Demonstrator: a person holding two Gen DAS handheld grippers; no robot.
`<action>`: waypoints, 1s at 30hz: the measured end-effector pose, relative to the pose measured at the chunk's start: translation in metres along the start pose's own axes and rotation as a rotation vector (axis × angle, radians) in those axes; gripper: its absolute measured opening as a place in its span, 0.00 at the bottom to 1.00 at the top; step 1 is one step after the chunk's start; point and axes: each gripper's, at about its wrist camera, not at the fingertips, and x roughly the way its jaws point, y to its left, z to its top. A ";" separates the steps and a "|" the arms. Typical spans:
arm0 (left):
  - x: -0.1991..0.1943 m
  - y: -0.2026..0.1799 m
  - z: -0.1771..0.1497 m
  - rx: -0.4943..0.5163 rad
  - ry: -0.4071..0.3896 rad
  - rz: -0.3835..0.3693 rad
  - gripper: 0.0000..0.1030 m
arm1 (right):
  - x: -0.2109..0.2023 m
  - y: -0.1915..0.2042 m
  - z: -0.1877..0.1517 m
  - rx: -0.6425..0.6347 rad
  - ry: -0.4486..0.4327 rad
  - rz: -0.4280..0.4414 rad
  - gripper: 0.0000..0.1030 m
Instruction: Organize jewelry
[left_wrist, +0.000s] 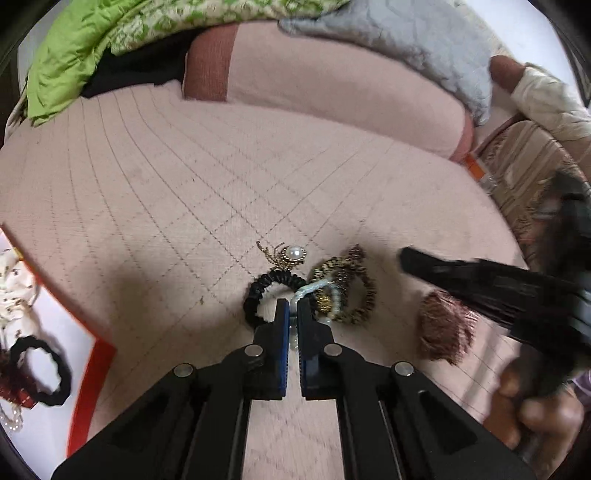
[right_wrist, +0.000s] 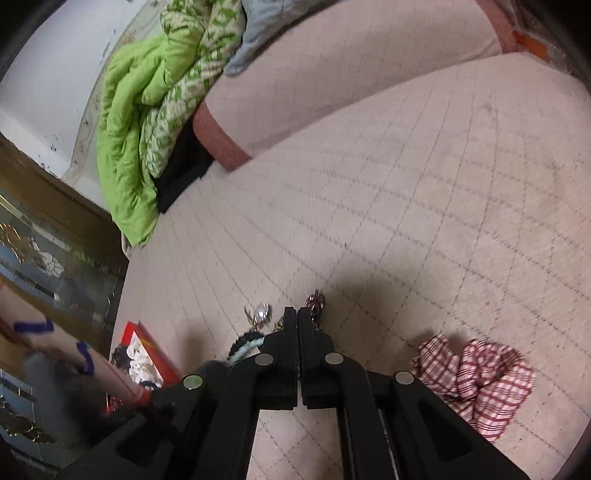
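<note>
A small pile of jewelry lies on the pink quilted bed: a pearl brooch (left_wrist: 293, 253), a black scrunchie (left_wrist: 264, 291), a leopard-print scrunchie (left_wrist: 364, 295) and a pale blue bead bracelet (left_wrist: 314, 290). My left gripper (left_wrist: 293, 308) is shut on the pale blue bracelet at the pile. My right gripper (right_wrist: 297, 317) is shut and empty, hovering above the pile; it shows blurred at the right of the left wrist view (left_wrist: 480, 280). The brooch (right_wrist: 263, 312) and a dark beaded piece (right_wrist: 315, 302) show just beyond its tips.
A red-rimmed box (left_wrist: 92, 365) at the left holds a black scrunchie (left_wrist: 40, 371) and white items. A maroon tassel (left_wrist: 441, 328) lies right of the pile. A pink bolster (left_wrist: 332, 85), green quilt (right_wrist: 147, 110) and checked cloth (right_wrist: 476, 384) lie on the bed.
</note>
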 end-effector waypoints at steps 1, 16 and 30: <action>-0.006 0.002 -0.002 -0.002 -0.006 -0.005 0.04 | 0.005 -0.001 -0.001 0.004 0.016 0.000 0.02; -0.045 0.021 -0.031 -0.007 -0.076 -0.053 0.04 | 0.035 -0.005 -0.010 -0.055 0.088 -0.091 0.06; -0.028 0.026 -0.044 0.078 -0.100 0.004 0.04 | 0.051 0.027 -0.022 -0.329 0.062 -0.321 0.06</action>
